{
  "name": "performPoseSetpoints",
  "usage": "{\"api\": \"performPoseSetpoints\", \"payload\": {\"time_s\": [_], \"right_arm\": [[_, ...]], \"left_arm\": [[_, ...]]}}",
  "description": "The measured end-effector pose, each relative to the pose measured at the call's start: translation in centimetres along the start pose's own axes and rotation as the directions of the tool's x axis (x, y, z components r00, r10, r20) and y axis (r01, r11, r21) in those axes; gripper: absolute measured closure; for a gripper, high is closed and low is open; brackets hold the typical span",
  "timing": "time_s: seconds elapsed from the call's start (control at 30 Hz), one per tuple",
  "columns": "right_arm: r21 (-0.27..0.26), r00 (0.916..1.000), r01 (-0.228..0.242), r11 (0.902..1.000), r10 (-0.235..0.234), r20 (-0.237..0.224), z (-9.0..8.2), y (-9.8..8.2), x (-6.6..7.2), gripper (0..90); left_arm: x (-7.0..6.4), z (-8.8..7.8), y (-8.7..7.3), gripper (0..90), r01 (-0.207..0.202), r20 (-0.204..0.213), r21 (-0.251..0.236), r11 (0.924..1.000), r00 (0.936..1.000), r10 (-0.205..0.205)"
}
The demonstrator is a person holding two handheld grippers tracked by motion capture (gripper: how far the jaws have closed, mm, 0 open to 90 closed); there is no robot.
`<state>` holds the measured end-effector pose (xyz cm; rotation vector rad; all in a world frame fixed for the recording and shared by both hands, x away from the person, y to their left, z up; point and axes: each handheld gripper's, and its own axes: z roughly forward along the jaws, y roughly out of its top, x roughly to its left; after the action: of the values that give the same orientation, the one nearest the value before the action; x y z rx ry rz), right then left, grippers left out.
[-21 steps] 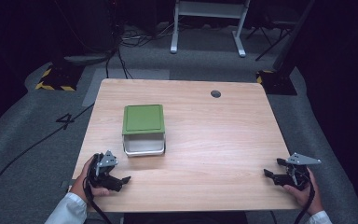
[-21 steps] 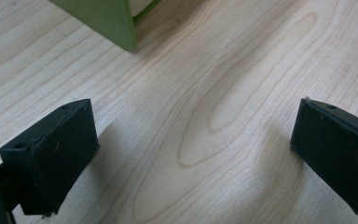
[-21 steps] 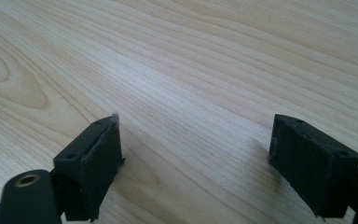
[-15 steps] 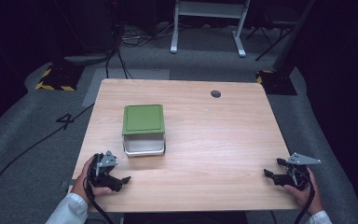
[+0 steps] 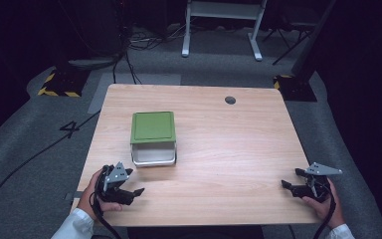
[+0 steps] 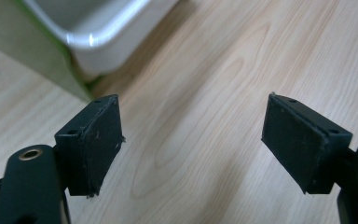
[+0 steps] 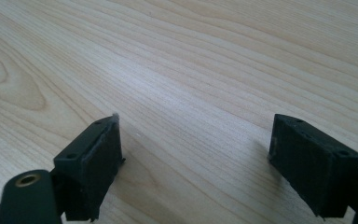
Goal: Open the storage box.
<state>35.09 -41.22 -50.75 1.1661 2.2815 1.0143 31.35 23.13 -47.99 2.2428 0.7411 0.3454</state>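
From the high view, working left to right, I see my left gripper (image 5: 129, 191) resting near the tabletop's (image 5: 229, 149) near-left corner, held in a hand (image 5: 95, 195) that comes in from the near edge with a white sleeve (image 5: 74, 226) behind it. Its jaws stand wide apart with nothing between them; in the left gripper view (image 6: 193, 144) only bare wood grain lies in the gap. Just beyond that gripper, toward the far edge and still on the left half of the tabletop, sits a white container (image 5: 153, 154) with a green lid (image 5: 152, 126) lying over its far part, so the near part of the white tub stands open. In the left gripper view the tub's rounded white rim (image 6: 93, 28) and a green edge beside it (image 6: 37, 60) fill the upper left corner, near the jaws but not touching them. Toward the far edge, right of the middle, there is a small dark round hole (image 5: 230, 100) in the wood. Near the tabletop's near-right corner I see my right gripper (image 5: 291, 188), held in the other hand (image 5: 323, 201), with a grey three-cornered plate on top. Its jaws are also spread wide and empty; the right gripper view (image 7: 193, 158) shows plain wood between them.
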Motion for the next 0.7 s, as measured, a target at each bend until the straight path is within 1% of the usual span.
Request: {"api": "performPoseSetpoints", "payload": {"time_s": [0.03,0.07,0.13,0.2,0.3,0.33,0.4,0.53,0.57,0.6,0.63,0.67,0.7], "right_arm": [[0.000,1.0000,0.000,1.0000,0.000,0.000,0.0,0.0,0.0,17.1],[0.000,1.0000,0.000,1.0000,0.000,0.000,0.0,0.0,0.0,17.1],[0.000,1.0000,0.000,1.0000,0.000,0.000,0.0,0.0,0.0,17.1],[0.000,1.0000,0.000,1.0000,0.000,0.000,0.0,0.0,0.0,17.1],[0.000,1.0000,0.000,1.0000,0.000,0.000,0.0,0.0,0.0,17.1],[0.000,1.0000,0.000,1.0000,0.000,0.000,0.0,0.0,0.0,17.1],[0.000,1.0000,0.000,1.0000,0.000,0.000,0.0,0.0,0.0,17.1],[0.000,1.0000,0.000,1.0000,0.000,0.000,0.0,0.0,0.0,17.1],[0.000,1.0000,0.000,1.0000,0.000,0.000,0.0,0.0,0.0,17.1],[0.000,1.0000,0.001,1.0000,-0.001,0.000,0.0,0.0,0.0,17.1],[0.000,1.0000,0.000,1.0000,0.000,0.000,0.0,0.0,0.0,17.1],[0.000,1.0000,0.000,1.0000,0.000,0.000,0.0,0.0,0.0,17.1],[0.000,1.0000,0.000,1.0000,0.000,0.000,0.0,0.0,0.0,17.1]], "left_arm": [[-0.4,-0.2,0.7,20.7,-0.014,-0.001,-0.013,0.9998,0.9999,0.014],[-0.4,-0.2,0.7,21.9,-0.014,-0.001,-0.013,0.9998,0.9999,0.014],[-0.9,-0.2,1.7,22.9,-0.041,-0.015,-0.014,0.9990,0.9990,0.041],[-1.1,-0.1,2.5,22.9,-0.055,-0.022,-0.018,0.9984,0.9983,0.054],[-1.3,0.2,3.2,22.9,-0.067,-0.027,-0.018,0.9976,0.9974,0.066],[-1.3,0.2,3.2,22.8,-0.067,-0.027,-0.018,0.9976,0.9974,0.066],[-1.3,0.6,3.7,22.9,-0.075,-0.019,-0.015,0.9971,0.9970,0.075],[-1.2,1.0,4.3,23.3,-0.079,-0.022,-0.019,0.9967,0.9967,0.078],[-1.1,1.1,4.5,23.3,-0.081,-0.014,-0.021,0.9965,0.9966,0.081],[-1.1,1.1,4.8,25.3,-0.082,-0.006,-0.024,0.9964,0.9966,0.082],[-1.1,1.3,5.2,26.1,-0.092,-0.001,-0.031,0.9953,0.9958,0.092],[-1.1,1.3,5.2,25.0,-0.092,-0.001,-0.031,0.9953,0.9958,0.092],[-1.2,1.4,5.8,22.9,-0.095,0.001,-0.041,0.9946,0.9954,0.095]]}}
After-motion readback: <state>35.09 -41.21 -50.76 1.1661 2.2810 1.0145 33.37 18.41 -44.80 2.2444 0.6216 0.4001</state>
